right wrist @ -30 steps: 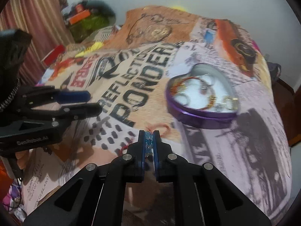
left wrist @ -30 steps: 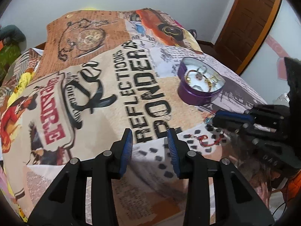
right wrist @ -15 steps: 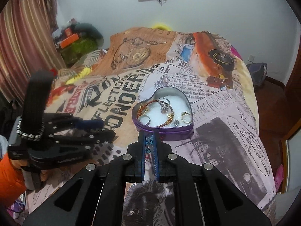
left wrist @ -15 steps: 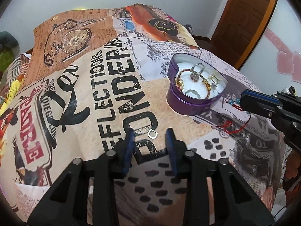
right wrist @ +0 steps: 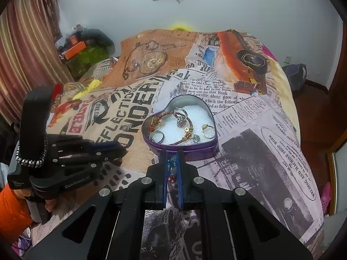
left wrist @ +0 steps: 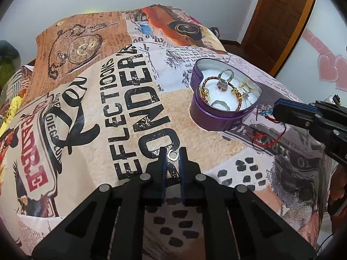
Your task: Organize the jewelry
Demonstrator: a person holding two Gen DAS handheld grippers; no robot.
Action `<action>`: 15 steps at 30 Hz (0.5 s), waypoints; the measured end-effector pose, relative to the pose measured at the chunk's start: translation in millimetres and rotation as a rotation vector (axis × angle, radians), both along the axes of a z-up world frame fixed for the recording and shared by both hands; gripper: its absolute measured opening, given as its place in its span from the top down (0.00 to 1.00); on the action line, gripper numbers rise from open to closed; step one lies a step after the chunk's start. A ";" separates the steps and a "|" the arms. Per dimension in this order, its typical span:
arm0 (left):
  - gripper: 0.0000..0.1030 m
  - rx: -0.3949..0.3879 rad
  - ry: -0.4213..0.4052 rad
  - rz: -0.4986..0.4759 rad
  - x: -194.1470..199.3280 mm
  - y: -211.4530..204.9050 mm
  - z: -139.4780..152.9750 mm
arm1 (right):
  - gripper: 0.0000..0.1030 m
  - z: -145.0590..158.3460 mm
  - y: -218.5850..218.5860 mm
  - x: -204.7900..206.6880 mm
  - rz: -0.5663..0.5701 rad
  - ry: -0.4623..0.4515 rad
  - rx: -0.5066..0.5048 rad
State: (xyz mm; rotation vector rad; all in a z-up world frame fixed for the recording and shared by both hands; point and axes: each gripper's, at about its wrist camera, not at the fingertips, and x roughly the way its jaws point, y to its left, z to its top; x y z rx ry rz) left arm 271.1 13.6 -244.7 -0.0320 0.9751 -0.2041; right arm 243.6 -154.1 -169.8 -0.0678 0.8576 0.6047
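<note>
Both views are being lit evenly and brightly by soft indoor light, with only faint, short shadows being cast on the printed bedspread [left wrist: 134, 112] under the heart-shaped tin [left wrist: 219, 119] and the gripper arms. Strong fisheye bending is being shown toward the edges, where the door frame [left wrist: 297, 28] and curtain [right wrist: 23, 49] are being curved and the corners are being cut off by a black vignette. Focus is being held sharp at centre, slight softness is being seen at the rims, and small glints are being caught on the tin's rim.
</note>
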 end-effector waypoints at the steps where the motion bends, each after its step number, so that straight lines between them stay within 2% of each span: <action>1: 0.92 0.003 -0.001 -0.002 -0.2 -0.7 0.5 | 0.94 1.0 -0.8 -0.2 -0.002 -0.001 0.000; 6: 0.92 0.011 -0.020 -0.014 -8.2 -4.6 7.1 | 0.94 10.3 -5.1 1.5 -0.013 -0.018 0.004; 15: 0.92 -0.002 -0.099 0.012 -21.5 1.9 39.5 | 0.94 41.6 -14.3 2.2 -0.043 -0.094 0.031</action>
